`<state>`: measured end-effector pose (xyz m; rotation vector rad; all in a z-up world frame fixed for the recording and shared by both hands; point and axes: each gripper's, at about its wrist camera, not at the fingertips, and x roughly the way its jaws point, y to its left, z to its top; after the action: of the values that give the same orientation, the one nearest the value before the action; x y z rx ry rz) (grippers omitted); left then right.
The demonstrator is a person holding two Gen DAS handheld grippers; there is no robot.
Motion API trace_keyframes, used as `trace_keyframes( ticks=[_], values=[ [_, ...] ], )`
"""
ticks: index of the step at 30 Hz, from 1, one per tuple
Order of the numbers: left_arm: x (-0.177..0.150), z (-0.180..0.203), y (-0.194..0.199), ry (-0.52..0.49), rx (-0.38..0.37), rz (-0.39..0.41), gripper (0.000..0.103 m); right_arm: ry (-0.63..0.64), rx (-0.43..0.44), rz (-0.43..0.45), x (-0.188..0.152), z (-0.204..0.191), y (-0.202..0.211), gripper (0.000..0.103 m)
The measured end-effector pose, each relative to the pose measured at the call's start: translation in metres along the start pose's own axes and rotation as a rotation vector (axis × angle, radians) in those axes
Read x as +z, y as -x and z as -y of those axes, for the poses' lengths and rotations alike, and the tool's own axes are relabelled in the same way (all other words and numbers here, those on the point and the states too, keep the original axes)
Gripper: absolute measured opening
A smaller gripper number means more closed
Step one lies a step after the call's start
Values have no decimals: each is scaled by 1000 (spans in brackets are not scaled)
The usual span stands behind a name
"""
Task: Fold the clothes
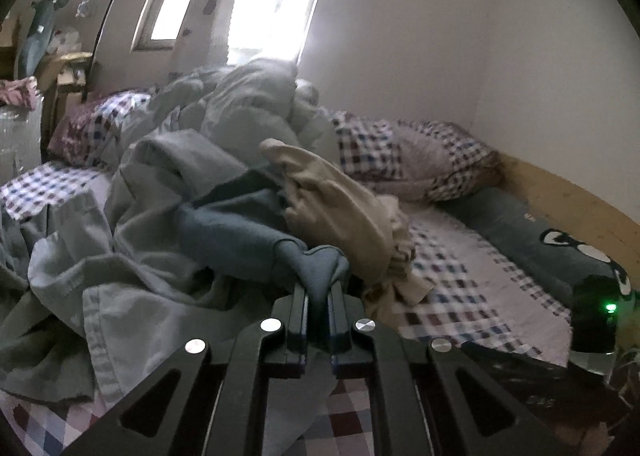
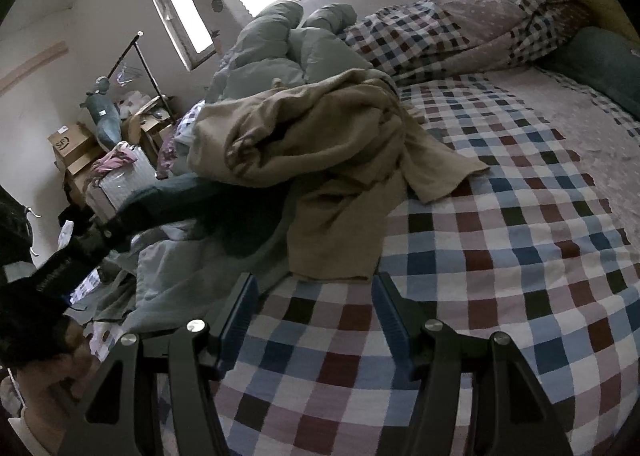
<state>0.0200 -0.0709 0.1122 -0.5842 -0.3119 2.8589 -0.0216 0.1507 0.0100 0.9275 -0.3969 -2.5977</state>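
Left tongs [image 1: 318, 296] pinch one blue garment [image 1: 232, 232] | beige garment [image 2: 320, 144]: one (crumpled)

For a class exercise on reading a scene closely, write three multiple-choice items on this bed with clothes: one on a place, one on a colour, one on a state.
1. Where does the beige garment lie?
A. on the checked bedspread
B. on the floor
C. on a hanger

2. What colour is the cloth in the left gripper?
A. red
B. blue-grey
C. yellow

3. How is the right gripper?
A. shut on a garment
B. open, holding nothing
C. shut, empty

Key: 1 A, it lies heaped on the checks; 2 B, blue-grey fabric bunches between the fingers; 3 B, bedspread shows between its spread fingers.
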Motion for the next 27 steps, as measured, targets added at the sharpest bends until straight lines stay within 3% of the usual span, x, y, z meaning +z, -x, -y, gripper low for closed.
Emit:
trace_keyframes(
  ticks=[14,23,27],
  values=[
    [31,4,85,9,-163,230,5,55,60,25,3,-27,-2,63],
    [33,5,120,-16,-249,260,5,38,199,95,9,-43,12,63],
    [27,8,144,-8,-355,265,5,20,270,128,16,-50,25,63]
  ],
)
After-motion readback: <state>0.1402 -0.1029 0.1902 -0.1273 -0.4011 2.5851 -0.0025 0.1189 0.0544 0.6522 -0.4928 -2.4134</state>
